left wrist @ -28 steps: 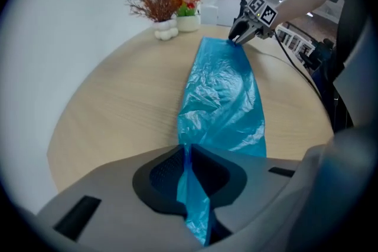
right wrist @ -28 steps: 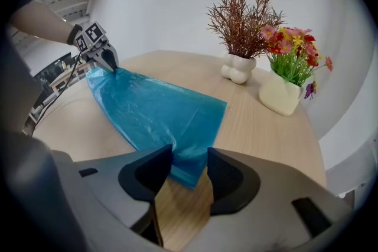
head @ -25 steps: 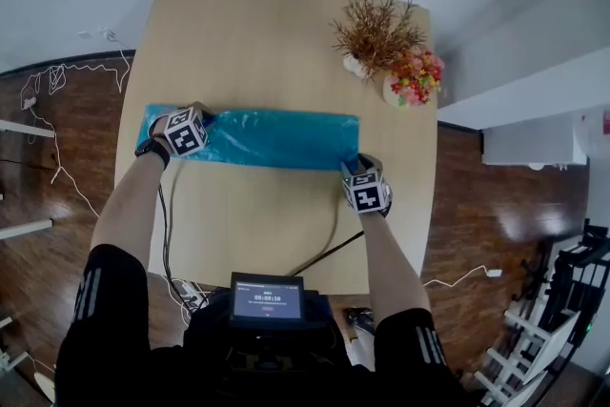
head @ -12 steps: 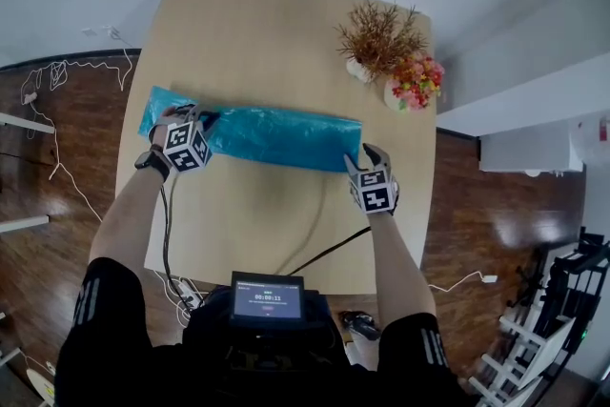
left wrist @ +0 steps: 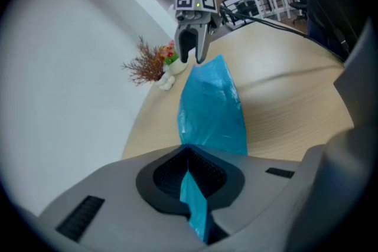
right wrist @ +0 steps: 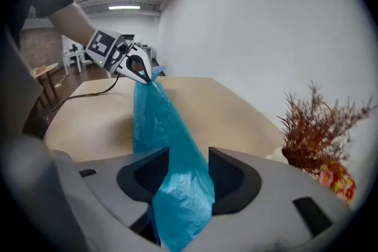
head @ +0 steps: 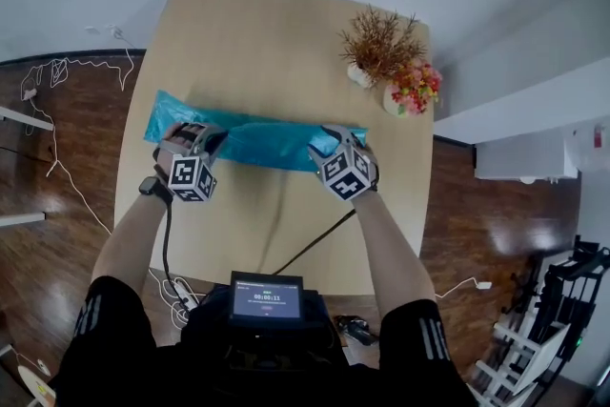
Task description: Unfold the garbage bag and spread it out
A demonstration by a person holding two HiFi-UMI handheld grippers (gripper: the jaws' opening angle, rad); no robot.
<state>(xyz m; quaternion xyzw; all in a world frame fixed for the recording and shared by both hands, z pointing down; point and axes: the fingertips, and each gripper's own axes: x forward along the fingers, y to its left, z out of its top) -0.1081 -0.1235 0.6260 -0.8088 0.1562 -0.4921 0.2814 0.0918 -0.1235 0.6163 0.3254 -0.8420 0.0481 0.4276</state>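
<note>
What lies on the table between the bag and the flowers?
Nothing: only bare table separates the bag from the flowers, as the head view shows.

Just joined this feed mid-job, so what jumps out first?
A long blue plastic garbage bag, folded into a strip, spans the light wooden table. The left tongs are shut on one end; the right tongs have just been opening, with the bag loose between them. A brown dried-twig bouquet and bright flowers stand at the table's far right edge.
</note>
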